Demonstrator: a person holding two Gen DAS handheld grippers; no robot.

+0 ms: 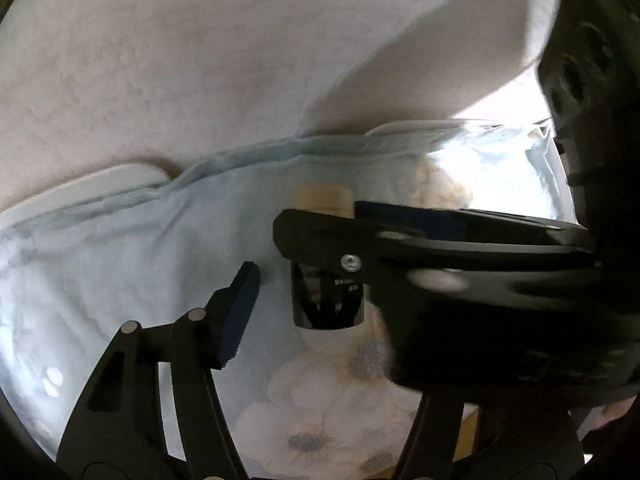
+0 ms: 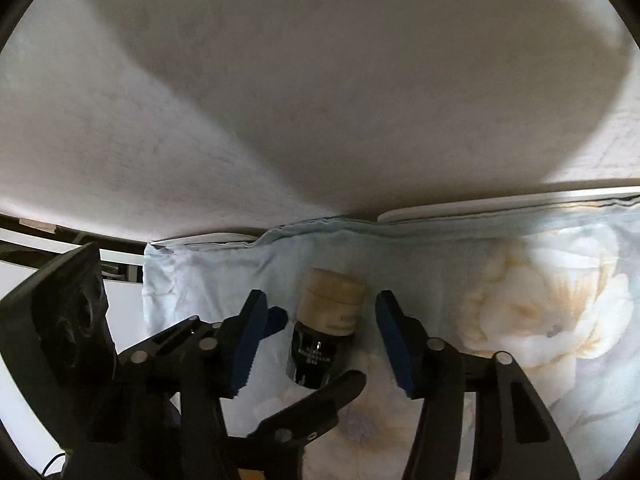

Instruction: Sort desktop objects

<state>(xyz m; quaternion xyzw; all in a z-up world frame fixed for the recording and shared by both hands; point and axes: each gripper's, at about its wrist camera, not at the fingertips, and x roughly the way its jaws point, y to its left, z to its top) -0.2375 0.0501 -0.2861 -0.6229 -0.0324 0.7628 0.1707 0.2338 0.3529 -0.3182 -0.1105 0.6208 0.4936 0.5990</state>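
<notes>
A floral cloth (image 2: 540,320) lay against the pale wall (image 2: 320,100); both grippers (image 2: 316,332) (image 1: 304,280) flanked a dark bottle (image 2: 316,352), jaws unclenched, not touching.

bottle (image 2: 326,332): laid on cloth (image 2: 520,264), near its back edge | cloth: spread over table (image 2: 480,210) | wall (image 2: 320,100): directly behind table's back edge

Both views are dim and soft, bent round by the fisheye with black corners. Daylight blows out the cloth (image 1: 500,168) at its far right edge in the left view. A broad curved shadow lies across the wall (image 2: 320,80). The right gripper (image 1: 440,276) smears with motion blur.
</notes>
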